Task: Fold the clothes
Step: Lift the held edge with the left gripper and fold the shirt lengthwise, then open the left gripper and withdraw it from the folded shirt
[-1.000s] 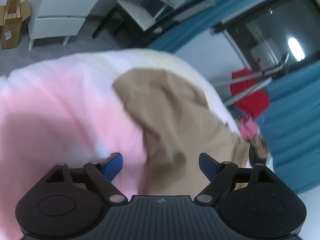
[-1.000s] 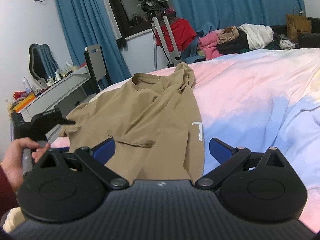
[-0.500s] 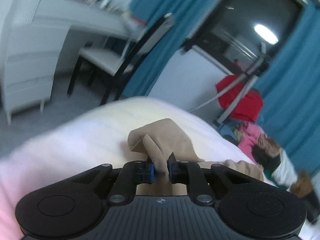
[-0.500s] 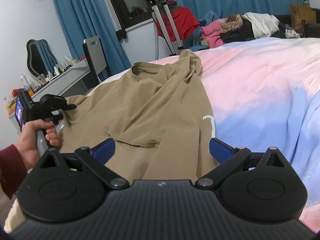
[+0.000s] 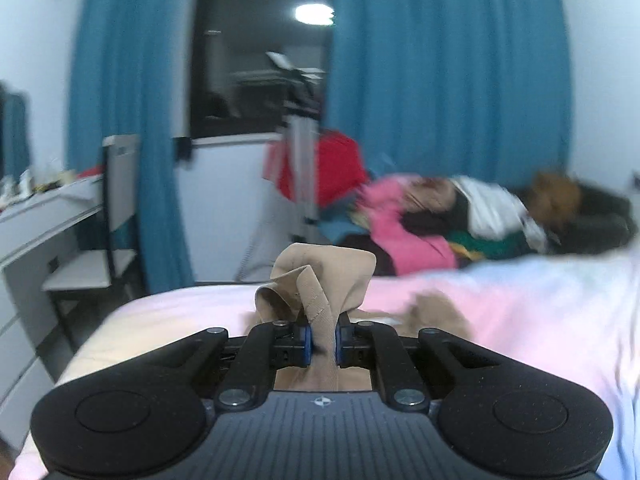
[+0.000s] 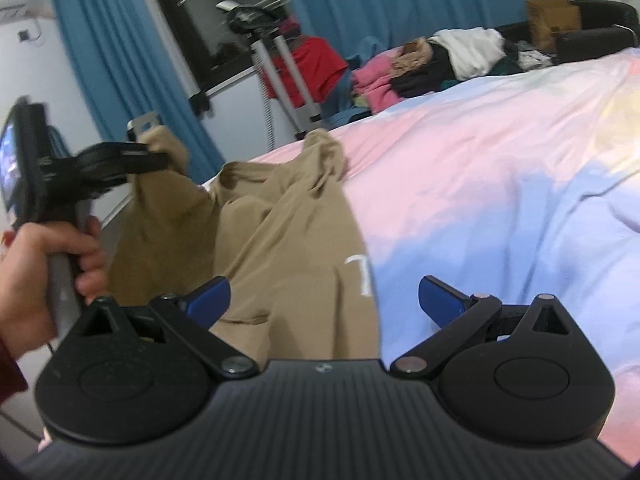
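left wrist: left gripper (image 5: 320, 340) has now lifted tan shirt (image 5: 320, 280).

A bed (image 6: 500, 184) with a pink, blue and pale yellow cover fills the near right. Beyond its far edge lies a heap of clothes (image 6: 436, 62), pink, white and dark. Blue curtains (image 5: 444, 92) flank a dark window (image 5: 260, 48). A red garment (image 6: 316, 66) hangs on a metal stand. Far left stand a chair (image 5: 108, 240) and a white bench (image 5: 36, 216).

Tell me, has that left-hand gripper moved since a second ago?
Yes. The left gripper, shut on the tan shirt, has lifted its corner up off the bed.
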The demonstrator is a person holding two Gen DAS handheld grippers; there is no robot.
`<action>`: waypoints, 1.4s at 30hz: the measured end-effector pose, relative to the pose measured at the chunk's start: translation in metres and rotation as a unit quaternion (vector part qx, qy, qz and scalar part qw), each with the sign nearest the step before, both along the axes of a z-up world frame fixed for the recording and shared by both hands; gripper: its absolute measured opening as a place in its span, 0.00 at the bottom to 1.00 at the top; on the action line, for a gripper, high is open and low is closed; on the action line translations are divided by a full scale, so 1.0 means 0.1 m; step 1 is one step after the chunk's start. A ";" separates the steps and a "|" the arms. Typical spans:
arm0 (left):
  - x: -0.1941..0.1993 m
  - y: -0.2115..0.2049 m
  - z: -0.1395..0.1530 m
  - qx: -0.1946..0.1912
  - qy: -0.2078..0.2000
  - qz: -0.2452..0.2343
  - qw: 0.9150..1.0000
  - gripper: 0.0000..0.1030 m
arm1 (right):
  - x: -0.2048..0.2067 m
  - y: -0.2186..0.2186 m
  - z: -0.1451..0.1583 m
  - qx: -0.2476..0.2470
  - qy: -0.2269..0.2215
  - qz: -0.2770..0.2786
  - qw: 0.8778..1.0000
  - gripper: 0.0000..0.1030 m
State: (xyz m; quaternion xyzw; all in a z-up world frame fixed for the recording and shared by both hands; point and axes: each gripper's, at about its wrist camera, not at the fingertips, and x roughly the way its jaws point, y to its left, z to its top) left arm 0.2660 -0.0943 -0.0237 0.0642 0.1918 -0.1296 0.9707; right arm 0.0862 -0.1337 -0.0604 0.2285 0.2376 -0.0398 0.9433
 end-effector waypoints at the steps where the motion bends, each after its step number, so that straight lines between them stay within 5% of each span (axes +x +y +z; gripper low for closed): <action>1: 0.00 -0.17 -0.06 0.012 0.006 -0.007 1.000 0.10 | -0.01 -0.03 0.00 0.004 -0.001 -0.005 1.000 0.99; 5: 0.11 -0.61 -0.39 0.031 0.048 -0.019 0.998 0.11 | -0.02 -0.13 -0.03 0.021 -0.001 -0.016 1.000 0.99; 8: 0.23 -0.72 -0.66 0.039 0.079 -0.028 0.996 0.21 | 0.00 -0.17 -0.05 0.028 -0.004 -0.013 1.000 0.99; 12: 0.34 -0.54 -0.80 0.053 0.096 -0.035 0.993 0.60 | 0.02 -0.18 -0.10 0.024 -0.006 -0.008 1.000 0.99; 15: 0.16 -0.35 -0.68 0.046 0.083 -0.064 0.993 0.81 | 0.05 -0.20 -0.10 0.033 -0.007 -0.007 0.999 0.99; 22: -0.73 0.42 -0.32 0.010 0.145 -0.058 0.988 0.86 | -0.02 -0.16 -0.04 0.016 -0.022 -0.006 1.000 0.99; 26: -1.18 1.11 -0.33 -0.032 0.249 0.001 0.968 0.87 | -0.09 -0.12 0.01 0.004 -0.024 -0.006 1.000 0.99; 31: -1.55 1.96 -0.59 -0.097 0.386 0.055 0.916 0.86 | -0.27 -0.08 0.11 -0.007 -0.023 -0.009 1.000 0.99; 33: -1.65 2.15 -0.68 -0.076 0.419 0.083 0.901 0.80 | -0.36 -0.08 0.14 -0.003 -0.024 -0.012 1.000 0.99; 38: -1.76 2.34 -0.72 -0.092 0.450 0.079 0.885 0.79 | -0.55 -0.08 0.19 -0.003 -0.019 -0.017 1.000 0.99; 42: -1.82 2.16 -0.73 -0.056 0.463 0.032 0.884 0.76 | -0.56 -0.02 0.17 -0.014 -0.006 -0.009 1.000 0.99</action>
